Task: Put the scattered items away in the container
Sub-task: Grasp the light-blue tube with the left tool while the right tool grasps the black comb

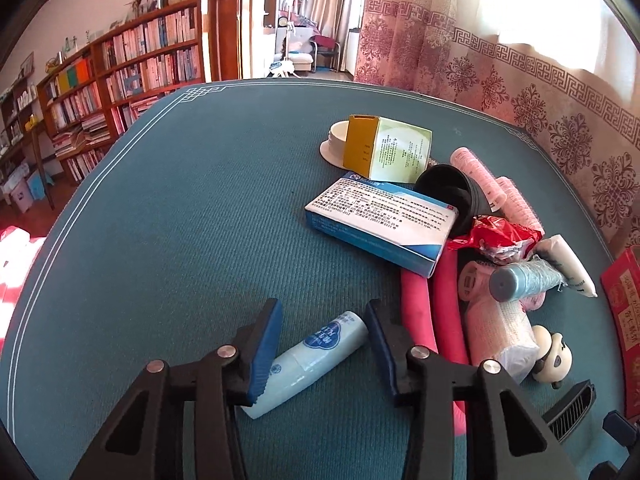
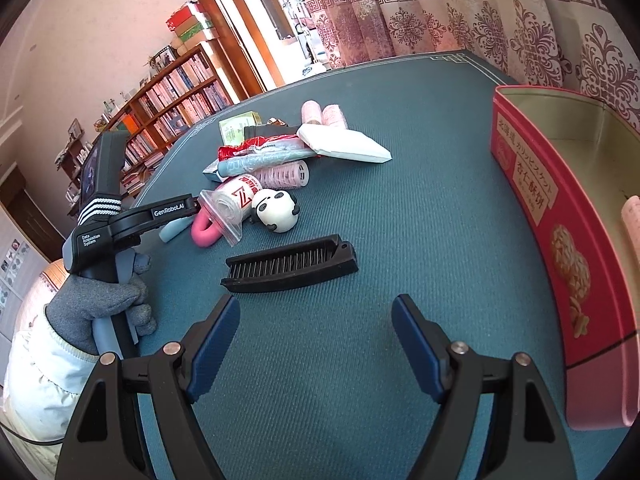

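Observation:
My left gripper [image 1: 322, 320] is open, its jaws on either side of a light blue tube [image 1: 310, 356] that lies on the teal table; I cannot tell if the pads touch it. My right gripper [image 2: 316, 316] is open and empty just short of a black folding comb [image 2: 290, 266]. The red biscuit tin [image 2: 560, 216] stands open to the right of it, with a pink item [image 2: 632, 216] inside. The left gripper body [image 2: 132, 220] shows in the right wrist view, reaching into the pile.
A pile lies right of the left gripper: a blue-white box [image 1: 380, 222], a yellow-green box [image 1: 388, 148], a black cup [image 1: 452, 196], pink foam rollers [image 1: 416, 312], a red wrapper [image 1: 500, 236], a panda figure [image 2: 276, 210], and a white tube [image 2: 344, 144]. A curtain hangs behind the table.

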{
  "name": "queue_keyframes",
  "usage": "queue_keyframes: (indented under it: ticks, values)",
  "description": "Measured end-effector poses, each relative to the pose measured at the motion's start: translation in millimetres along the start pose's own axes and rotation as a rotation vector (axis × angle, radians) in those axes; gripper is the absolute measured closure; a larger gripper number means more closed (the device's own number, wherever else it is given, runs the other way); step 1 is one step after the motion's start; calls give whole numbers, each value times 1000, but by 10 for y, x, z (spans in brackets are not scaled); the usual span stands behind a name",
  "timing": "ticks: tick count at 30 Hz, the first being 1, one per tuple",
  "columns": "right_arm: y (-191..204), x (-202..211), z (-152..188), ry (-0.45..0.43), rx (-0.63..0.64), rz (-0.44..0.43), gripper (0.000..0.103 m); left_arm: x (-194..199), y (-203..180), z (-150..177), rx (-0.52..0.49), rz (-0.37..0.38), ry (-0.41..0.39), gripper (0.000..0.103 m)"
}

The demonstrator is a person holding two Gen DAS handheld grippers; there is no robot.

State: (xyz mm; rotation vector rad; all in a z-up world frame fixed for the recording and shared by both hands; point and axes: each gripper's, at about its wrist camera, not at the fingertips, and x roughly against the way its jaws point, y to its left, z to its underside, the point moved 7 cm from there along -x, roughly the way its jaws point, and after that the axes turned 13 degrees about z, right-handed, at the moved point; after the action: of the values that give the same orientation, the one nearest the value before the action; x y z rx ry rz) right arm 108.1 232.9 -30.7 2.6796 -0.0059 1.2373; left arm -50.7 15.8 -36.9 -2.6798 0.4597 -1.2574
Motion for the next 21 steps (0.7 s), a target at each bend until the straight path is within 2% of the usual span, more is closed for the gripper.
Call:
queue_keyframes:
  ticks: [4, 7, 14, 15, 16, 17, 21]
  values:
    - [30, -8, -17, 2, 11, 8, 22, 90, 20, 106, -10, 51, 16, 63]
    - [63, -15, -21, 5, 18, 7, 22, 147, 3, 187, -28, 82, 31, 59]
    - [90, -27, 0, 15, 17, 5, 22, 268, -52, 321, -115, 86, 44, 59]
    - [95, -24, 4, 15, 15, 5, 22, 270, -62, 324, -123, 85, 44, 66]
    - [97, -15, 6, 13, 17, 6, 22, 272, -79, 328, -130, 88, 45, 78]
    - [100, -1, 5, 9, 20, 7, 22, 272, -94, 323, -134, 96, 46, 83]
    - [118, 80, -39, -25, 36, 22, 22, 323, -125, 332, -123, 132, 31, 83]
